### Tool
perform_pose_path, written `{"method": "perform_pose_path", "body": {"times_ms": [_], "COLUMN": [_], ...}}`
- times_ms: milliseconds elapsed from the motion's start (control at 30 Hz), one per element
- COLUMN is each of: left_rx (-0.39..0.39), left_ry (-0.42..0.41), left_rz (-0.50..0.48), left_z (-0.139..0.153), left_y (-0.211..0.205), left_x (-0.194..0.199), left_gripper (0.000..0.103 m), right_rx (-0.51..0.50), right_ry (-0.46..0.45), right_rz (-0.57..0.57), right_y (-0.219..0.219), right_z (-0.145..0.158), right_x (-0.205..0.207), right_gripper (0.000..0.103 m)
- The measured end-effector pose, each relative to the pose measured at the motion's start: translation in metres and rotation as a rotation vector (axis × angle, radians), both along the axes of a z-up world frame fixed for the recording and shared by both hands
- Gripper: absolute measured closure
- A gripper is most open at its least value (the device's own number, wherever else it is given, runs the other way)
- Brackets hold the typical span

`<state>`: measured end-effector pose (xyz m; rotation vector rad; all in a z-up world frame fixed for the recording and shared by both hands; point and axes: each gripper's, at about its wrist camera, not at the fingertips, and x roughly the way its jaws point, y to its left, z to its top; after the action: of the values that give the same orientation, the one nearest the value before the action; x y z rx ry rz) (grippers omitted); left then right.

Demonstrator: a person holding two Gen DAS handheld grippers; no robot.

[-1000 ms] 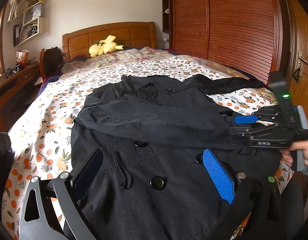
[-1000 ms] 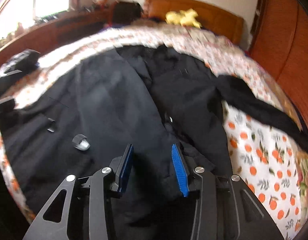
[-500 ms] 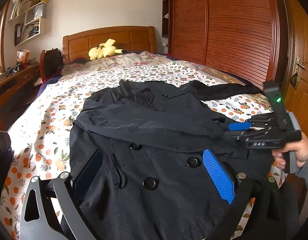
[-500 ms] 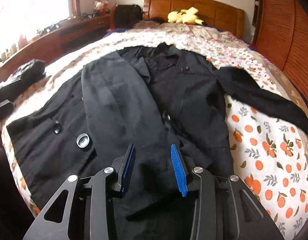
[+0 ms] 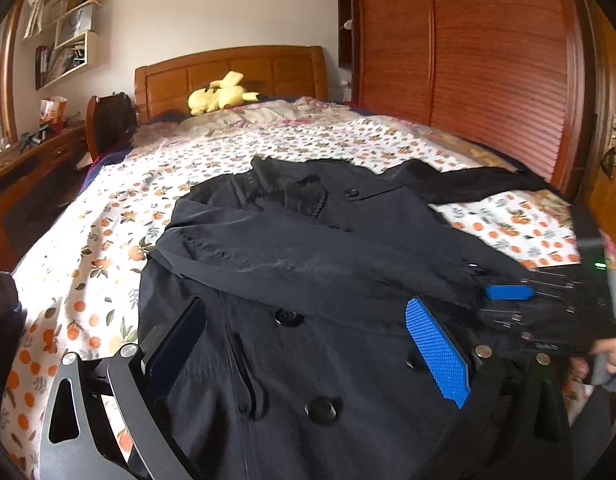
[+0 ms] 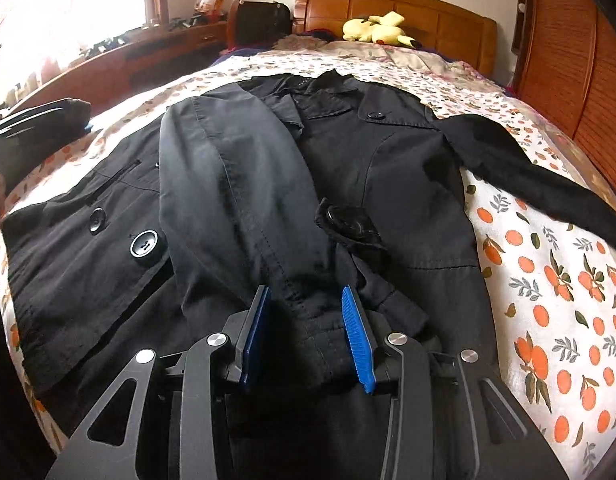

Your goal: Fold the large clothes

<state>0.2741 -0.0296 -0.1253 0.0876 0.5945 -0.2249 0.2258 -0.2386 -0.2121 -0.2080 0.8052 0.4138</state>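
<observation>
A black double-breasted coat [image 5: 308, 240] lies face up on the bed, buttons showing. One sleeve [image 6: 228, 184] is folded across its chest. The other sleeve [image 6: 527, 176] trails off to the right over the bedspread. My right gripper [image 6: 304, 294] is shut on the cuff end of the folded sleeve, and the fabric fills the gap between its blue pads. The left wrist view shows that gripper [image 5: 503, 300] low over the coat's right side, held by a hand [image 5: 611, 352]. My left gripper [image 5: 304, 308] stands wide open just above the coat's lower front, gripping nothing.
The bed has an orange-print cover [image 5: 108, 240], with a yellow plush toy [image 5: 220, 98] by the wooden headboard [image 5: 228, 72]. A wooden wardrobe [image 5: 487, 60] runs along the right side. A desk [image 5: 28, 164] and a chair [image 5: 108, 120] stand to the left.
The right gripper has sunk toward the coat with the sleeve cuff still in it. The left gripper has edged forward over the coat's front and stays open.
</observation>
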Motion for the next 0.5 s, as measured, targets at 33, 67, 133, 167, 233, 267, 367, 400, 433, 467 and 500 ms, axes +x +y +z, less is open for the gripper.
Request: {"method": "perform_pose_path", "body": {"times_ms": [33,67,133,167,233,267,367,400,433,467,500], "left_rx": [0.000,0.001,0.001,0.000,0.000,0.001,0.005,0.009,0.013,0.016,0.022], "left_ry": [0.006,0.020,0.041,0.055,0.079,0.089,0.102,0.103,0.105,0.108,0.111], "left_rz": [0.000,-0.001,-0.005,-0.009,-0.019,-0.025,-0.045,-0.054,-0.060,-0.066,-0.074], "left_z": [-0.004,-0.010,-0.020,-0.025,-0.034,-0.038,-0.047,-0.050,-0.052,-0.054,-0.057], "left_y": [0.000,0.000,-0.001,-0.001,-0.001,-0.002,-0.005,-0.007,-0.007,-0.009,-0.010], "left_x": [0.007,0.017,0.034,0.042,0.053,0.057,0.064,0.065,0.066,0.066,0.067], "left_gripper": [0.002,0.002,0.002,0.002,0.002,0.002,0.002,0.002,0.002,0.002,0.002], "right_rx": [0.003,0.006,0.005,0.002,0.000,0.000,-0.001,-0.001,-0.002,-0.002,-0.004], "right_ry": [0.001,0.000,-0.003,-0.005,-0.008,-0.009,-0.012,-0.013,-0.014,-0.012,-0.010], "right_rz": [0.000,-0.001,-0.002,-0.002,-0.003,-0.003,-0.004,-0.004,-0.004,-0.005,-0.006], "right_y": [0.000,0.000,0.000,0.001,0.001,0.001,0.001,0.001,0.001,0.001,0.001], "right_z": [0.000,0.000,-0.001,-0.001,-0.001,-0.001,-0.002,-0.002,-0.002,-0.001,-0.001], "right_x": [0.000,0.000,0.000,0.000,-0.001,-0.001,-0.001,-0.001,-0.001,-0.001,-0.001], "right_gripper": [0.067,0.067,0.067,0.067,0.067,0.067,0.067,0.067,0.067,0.067,0.067]}}
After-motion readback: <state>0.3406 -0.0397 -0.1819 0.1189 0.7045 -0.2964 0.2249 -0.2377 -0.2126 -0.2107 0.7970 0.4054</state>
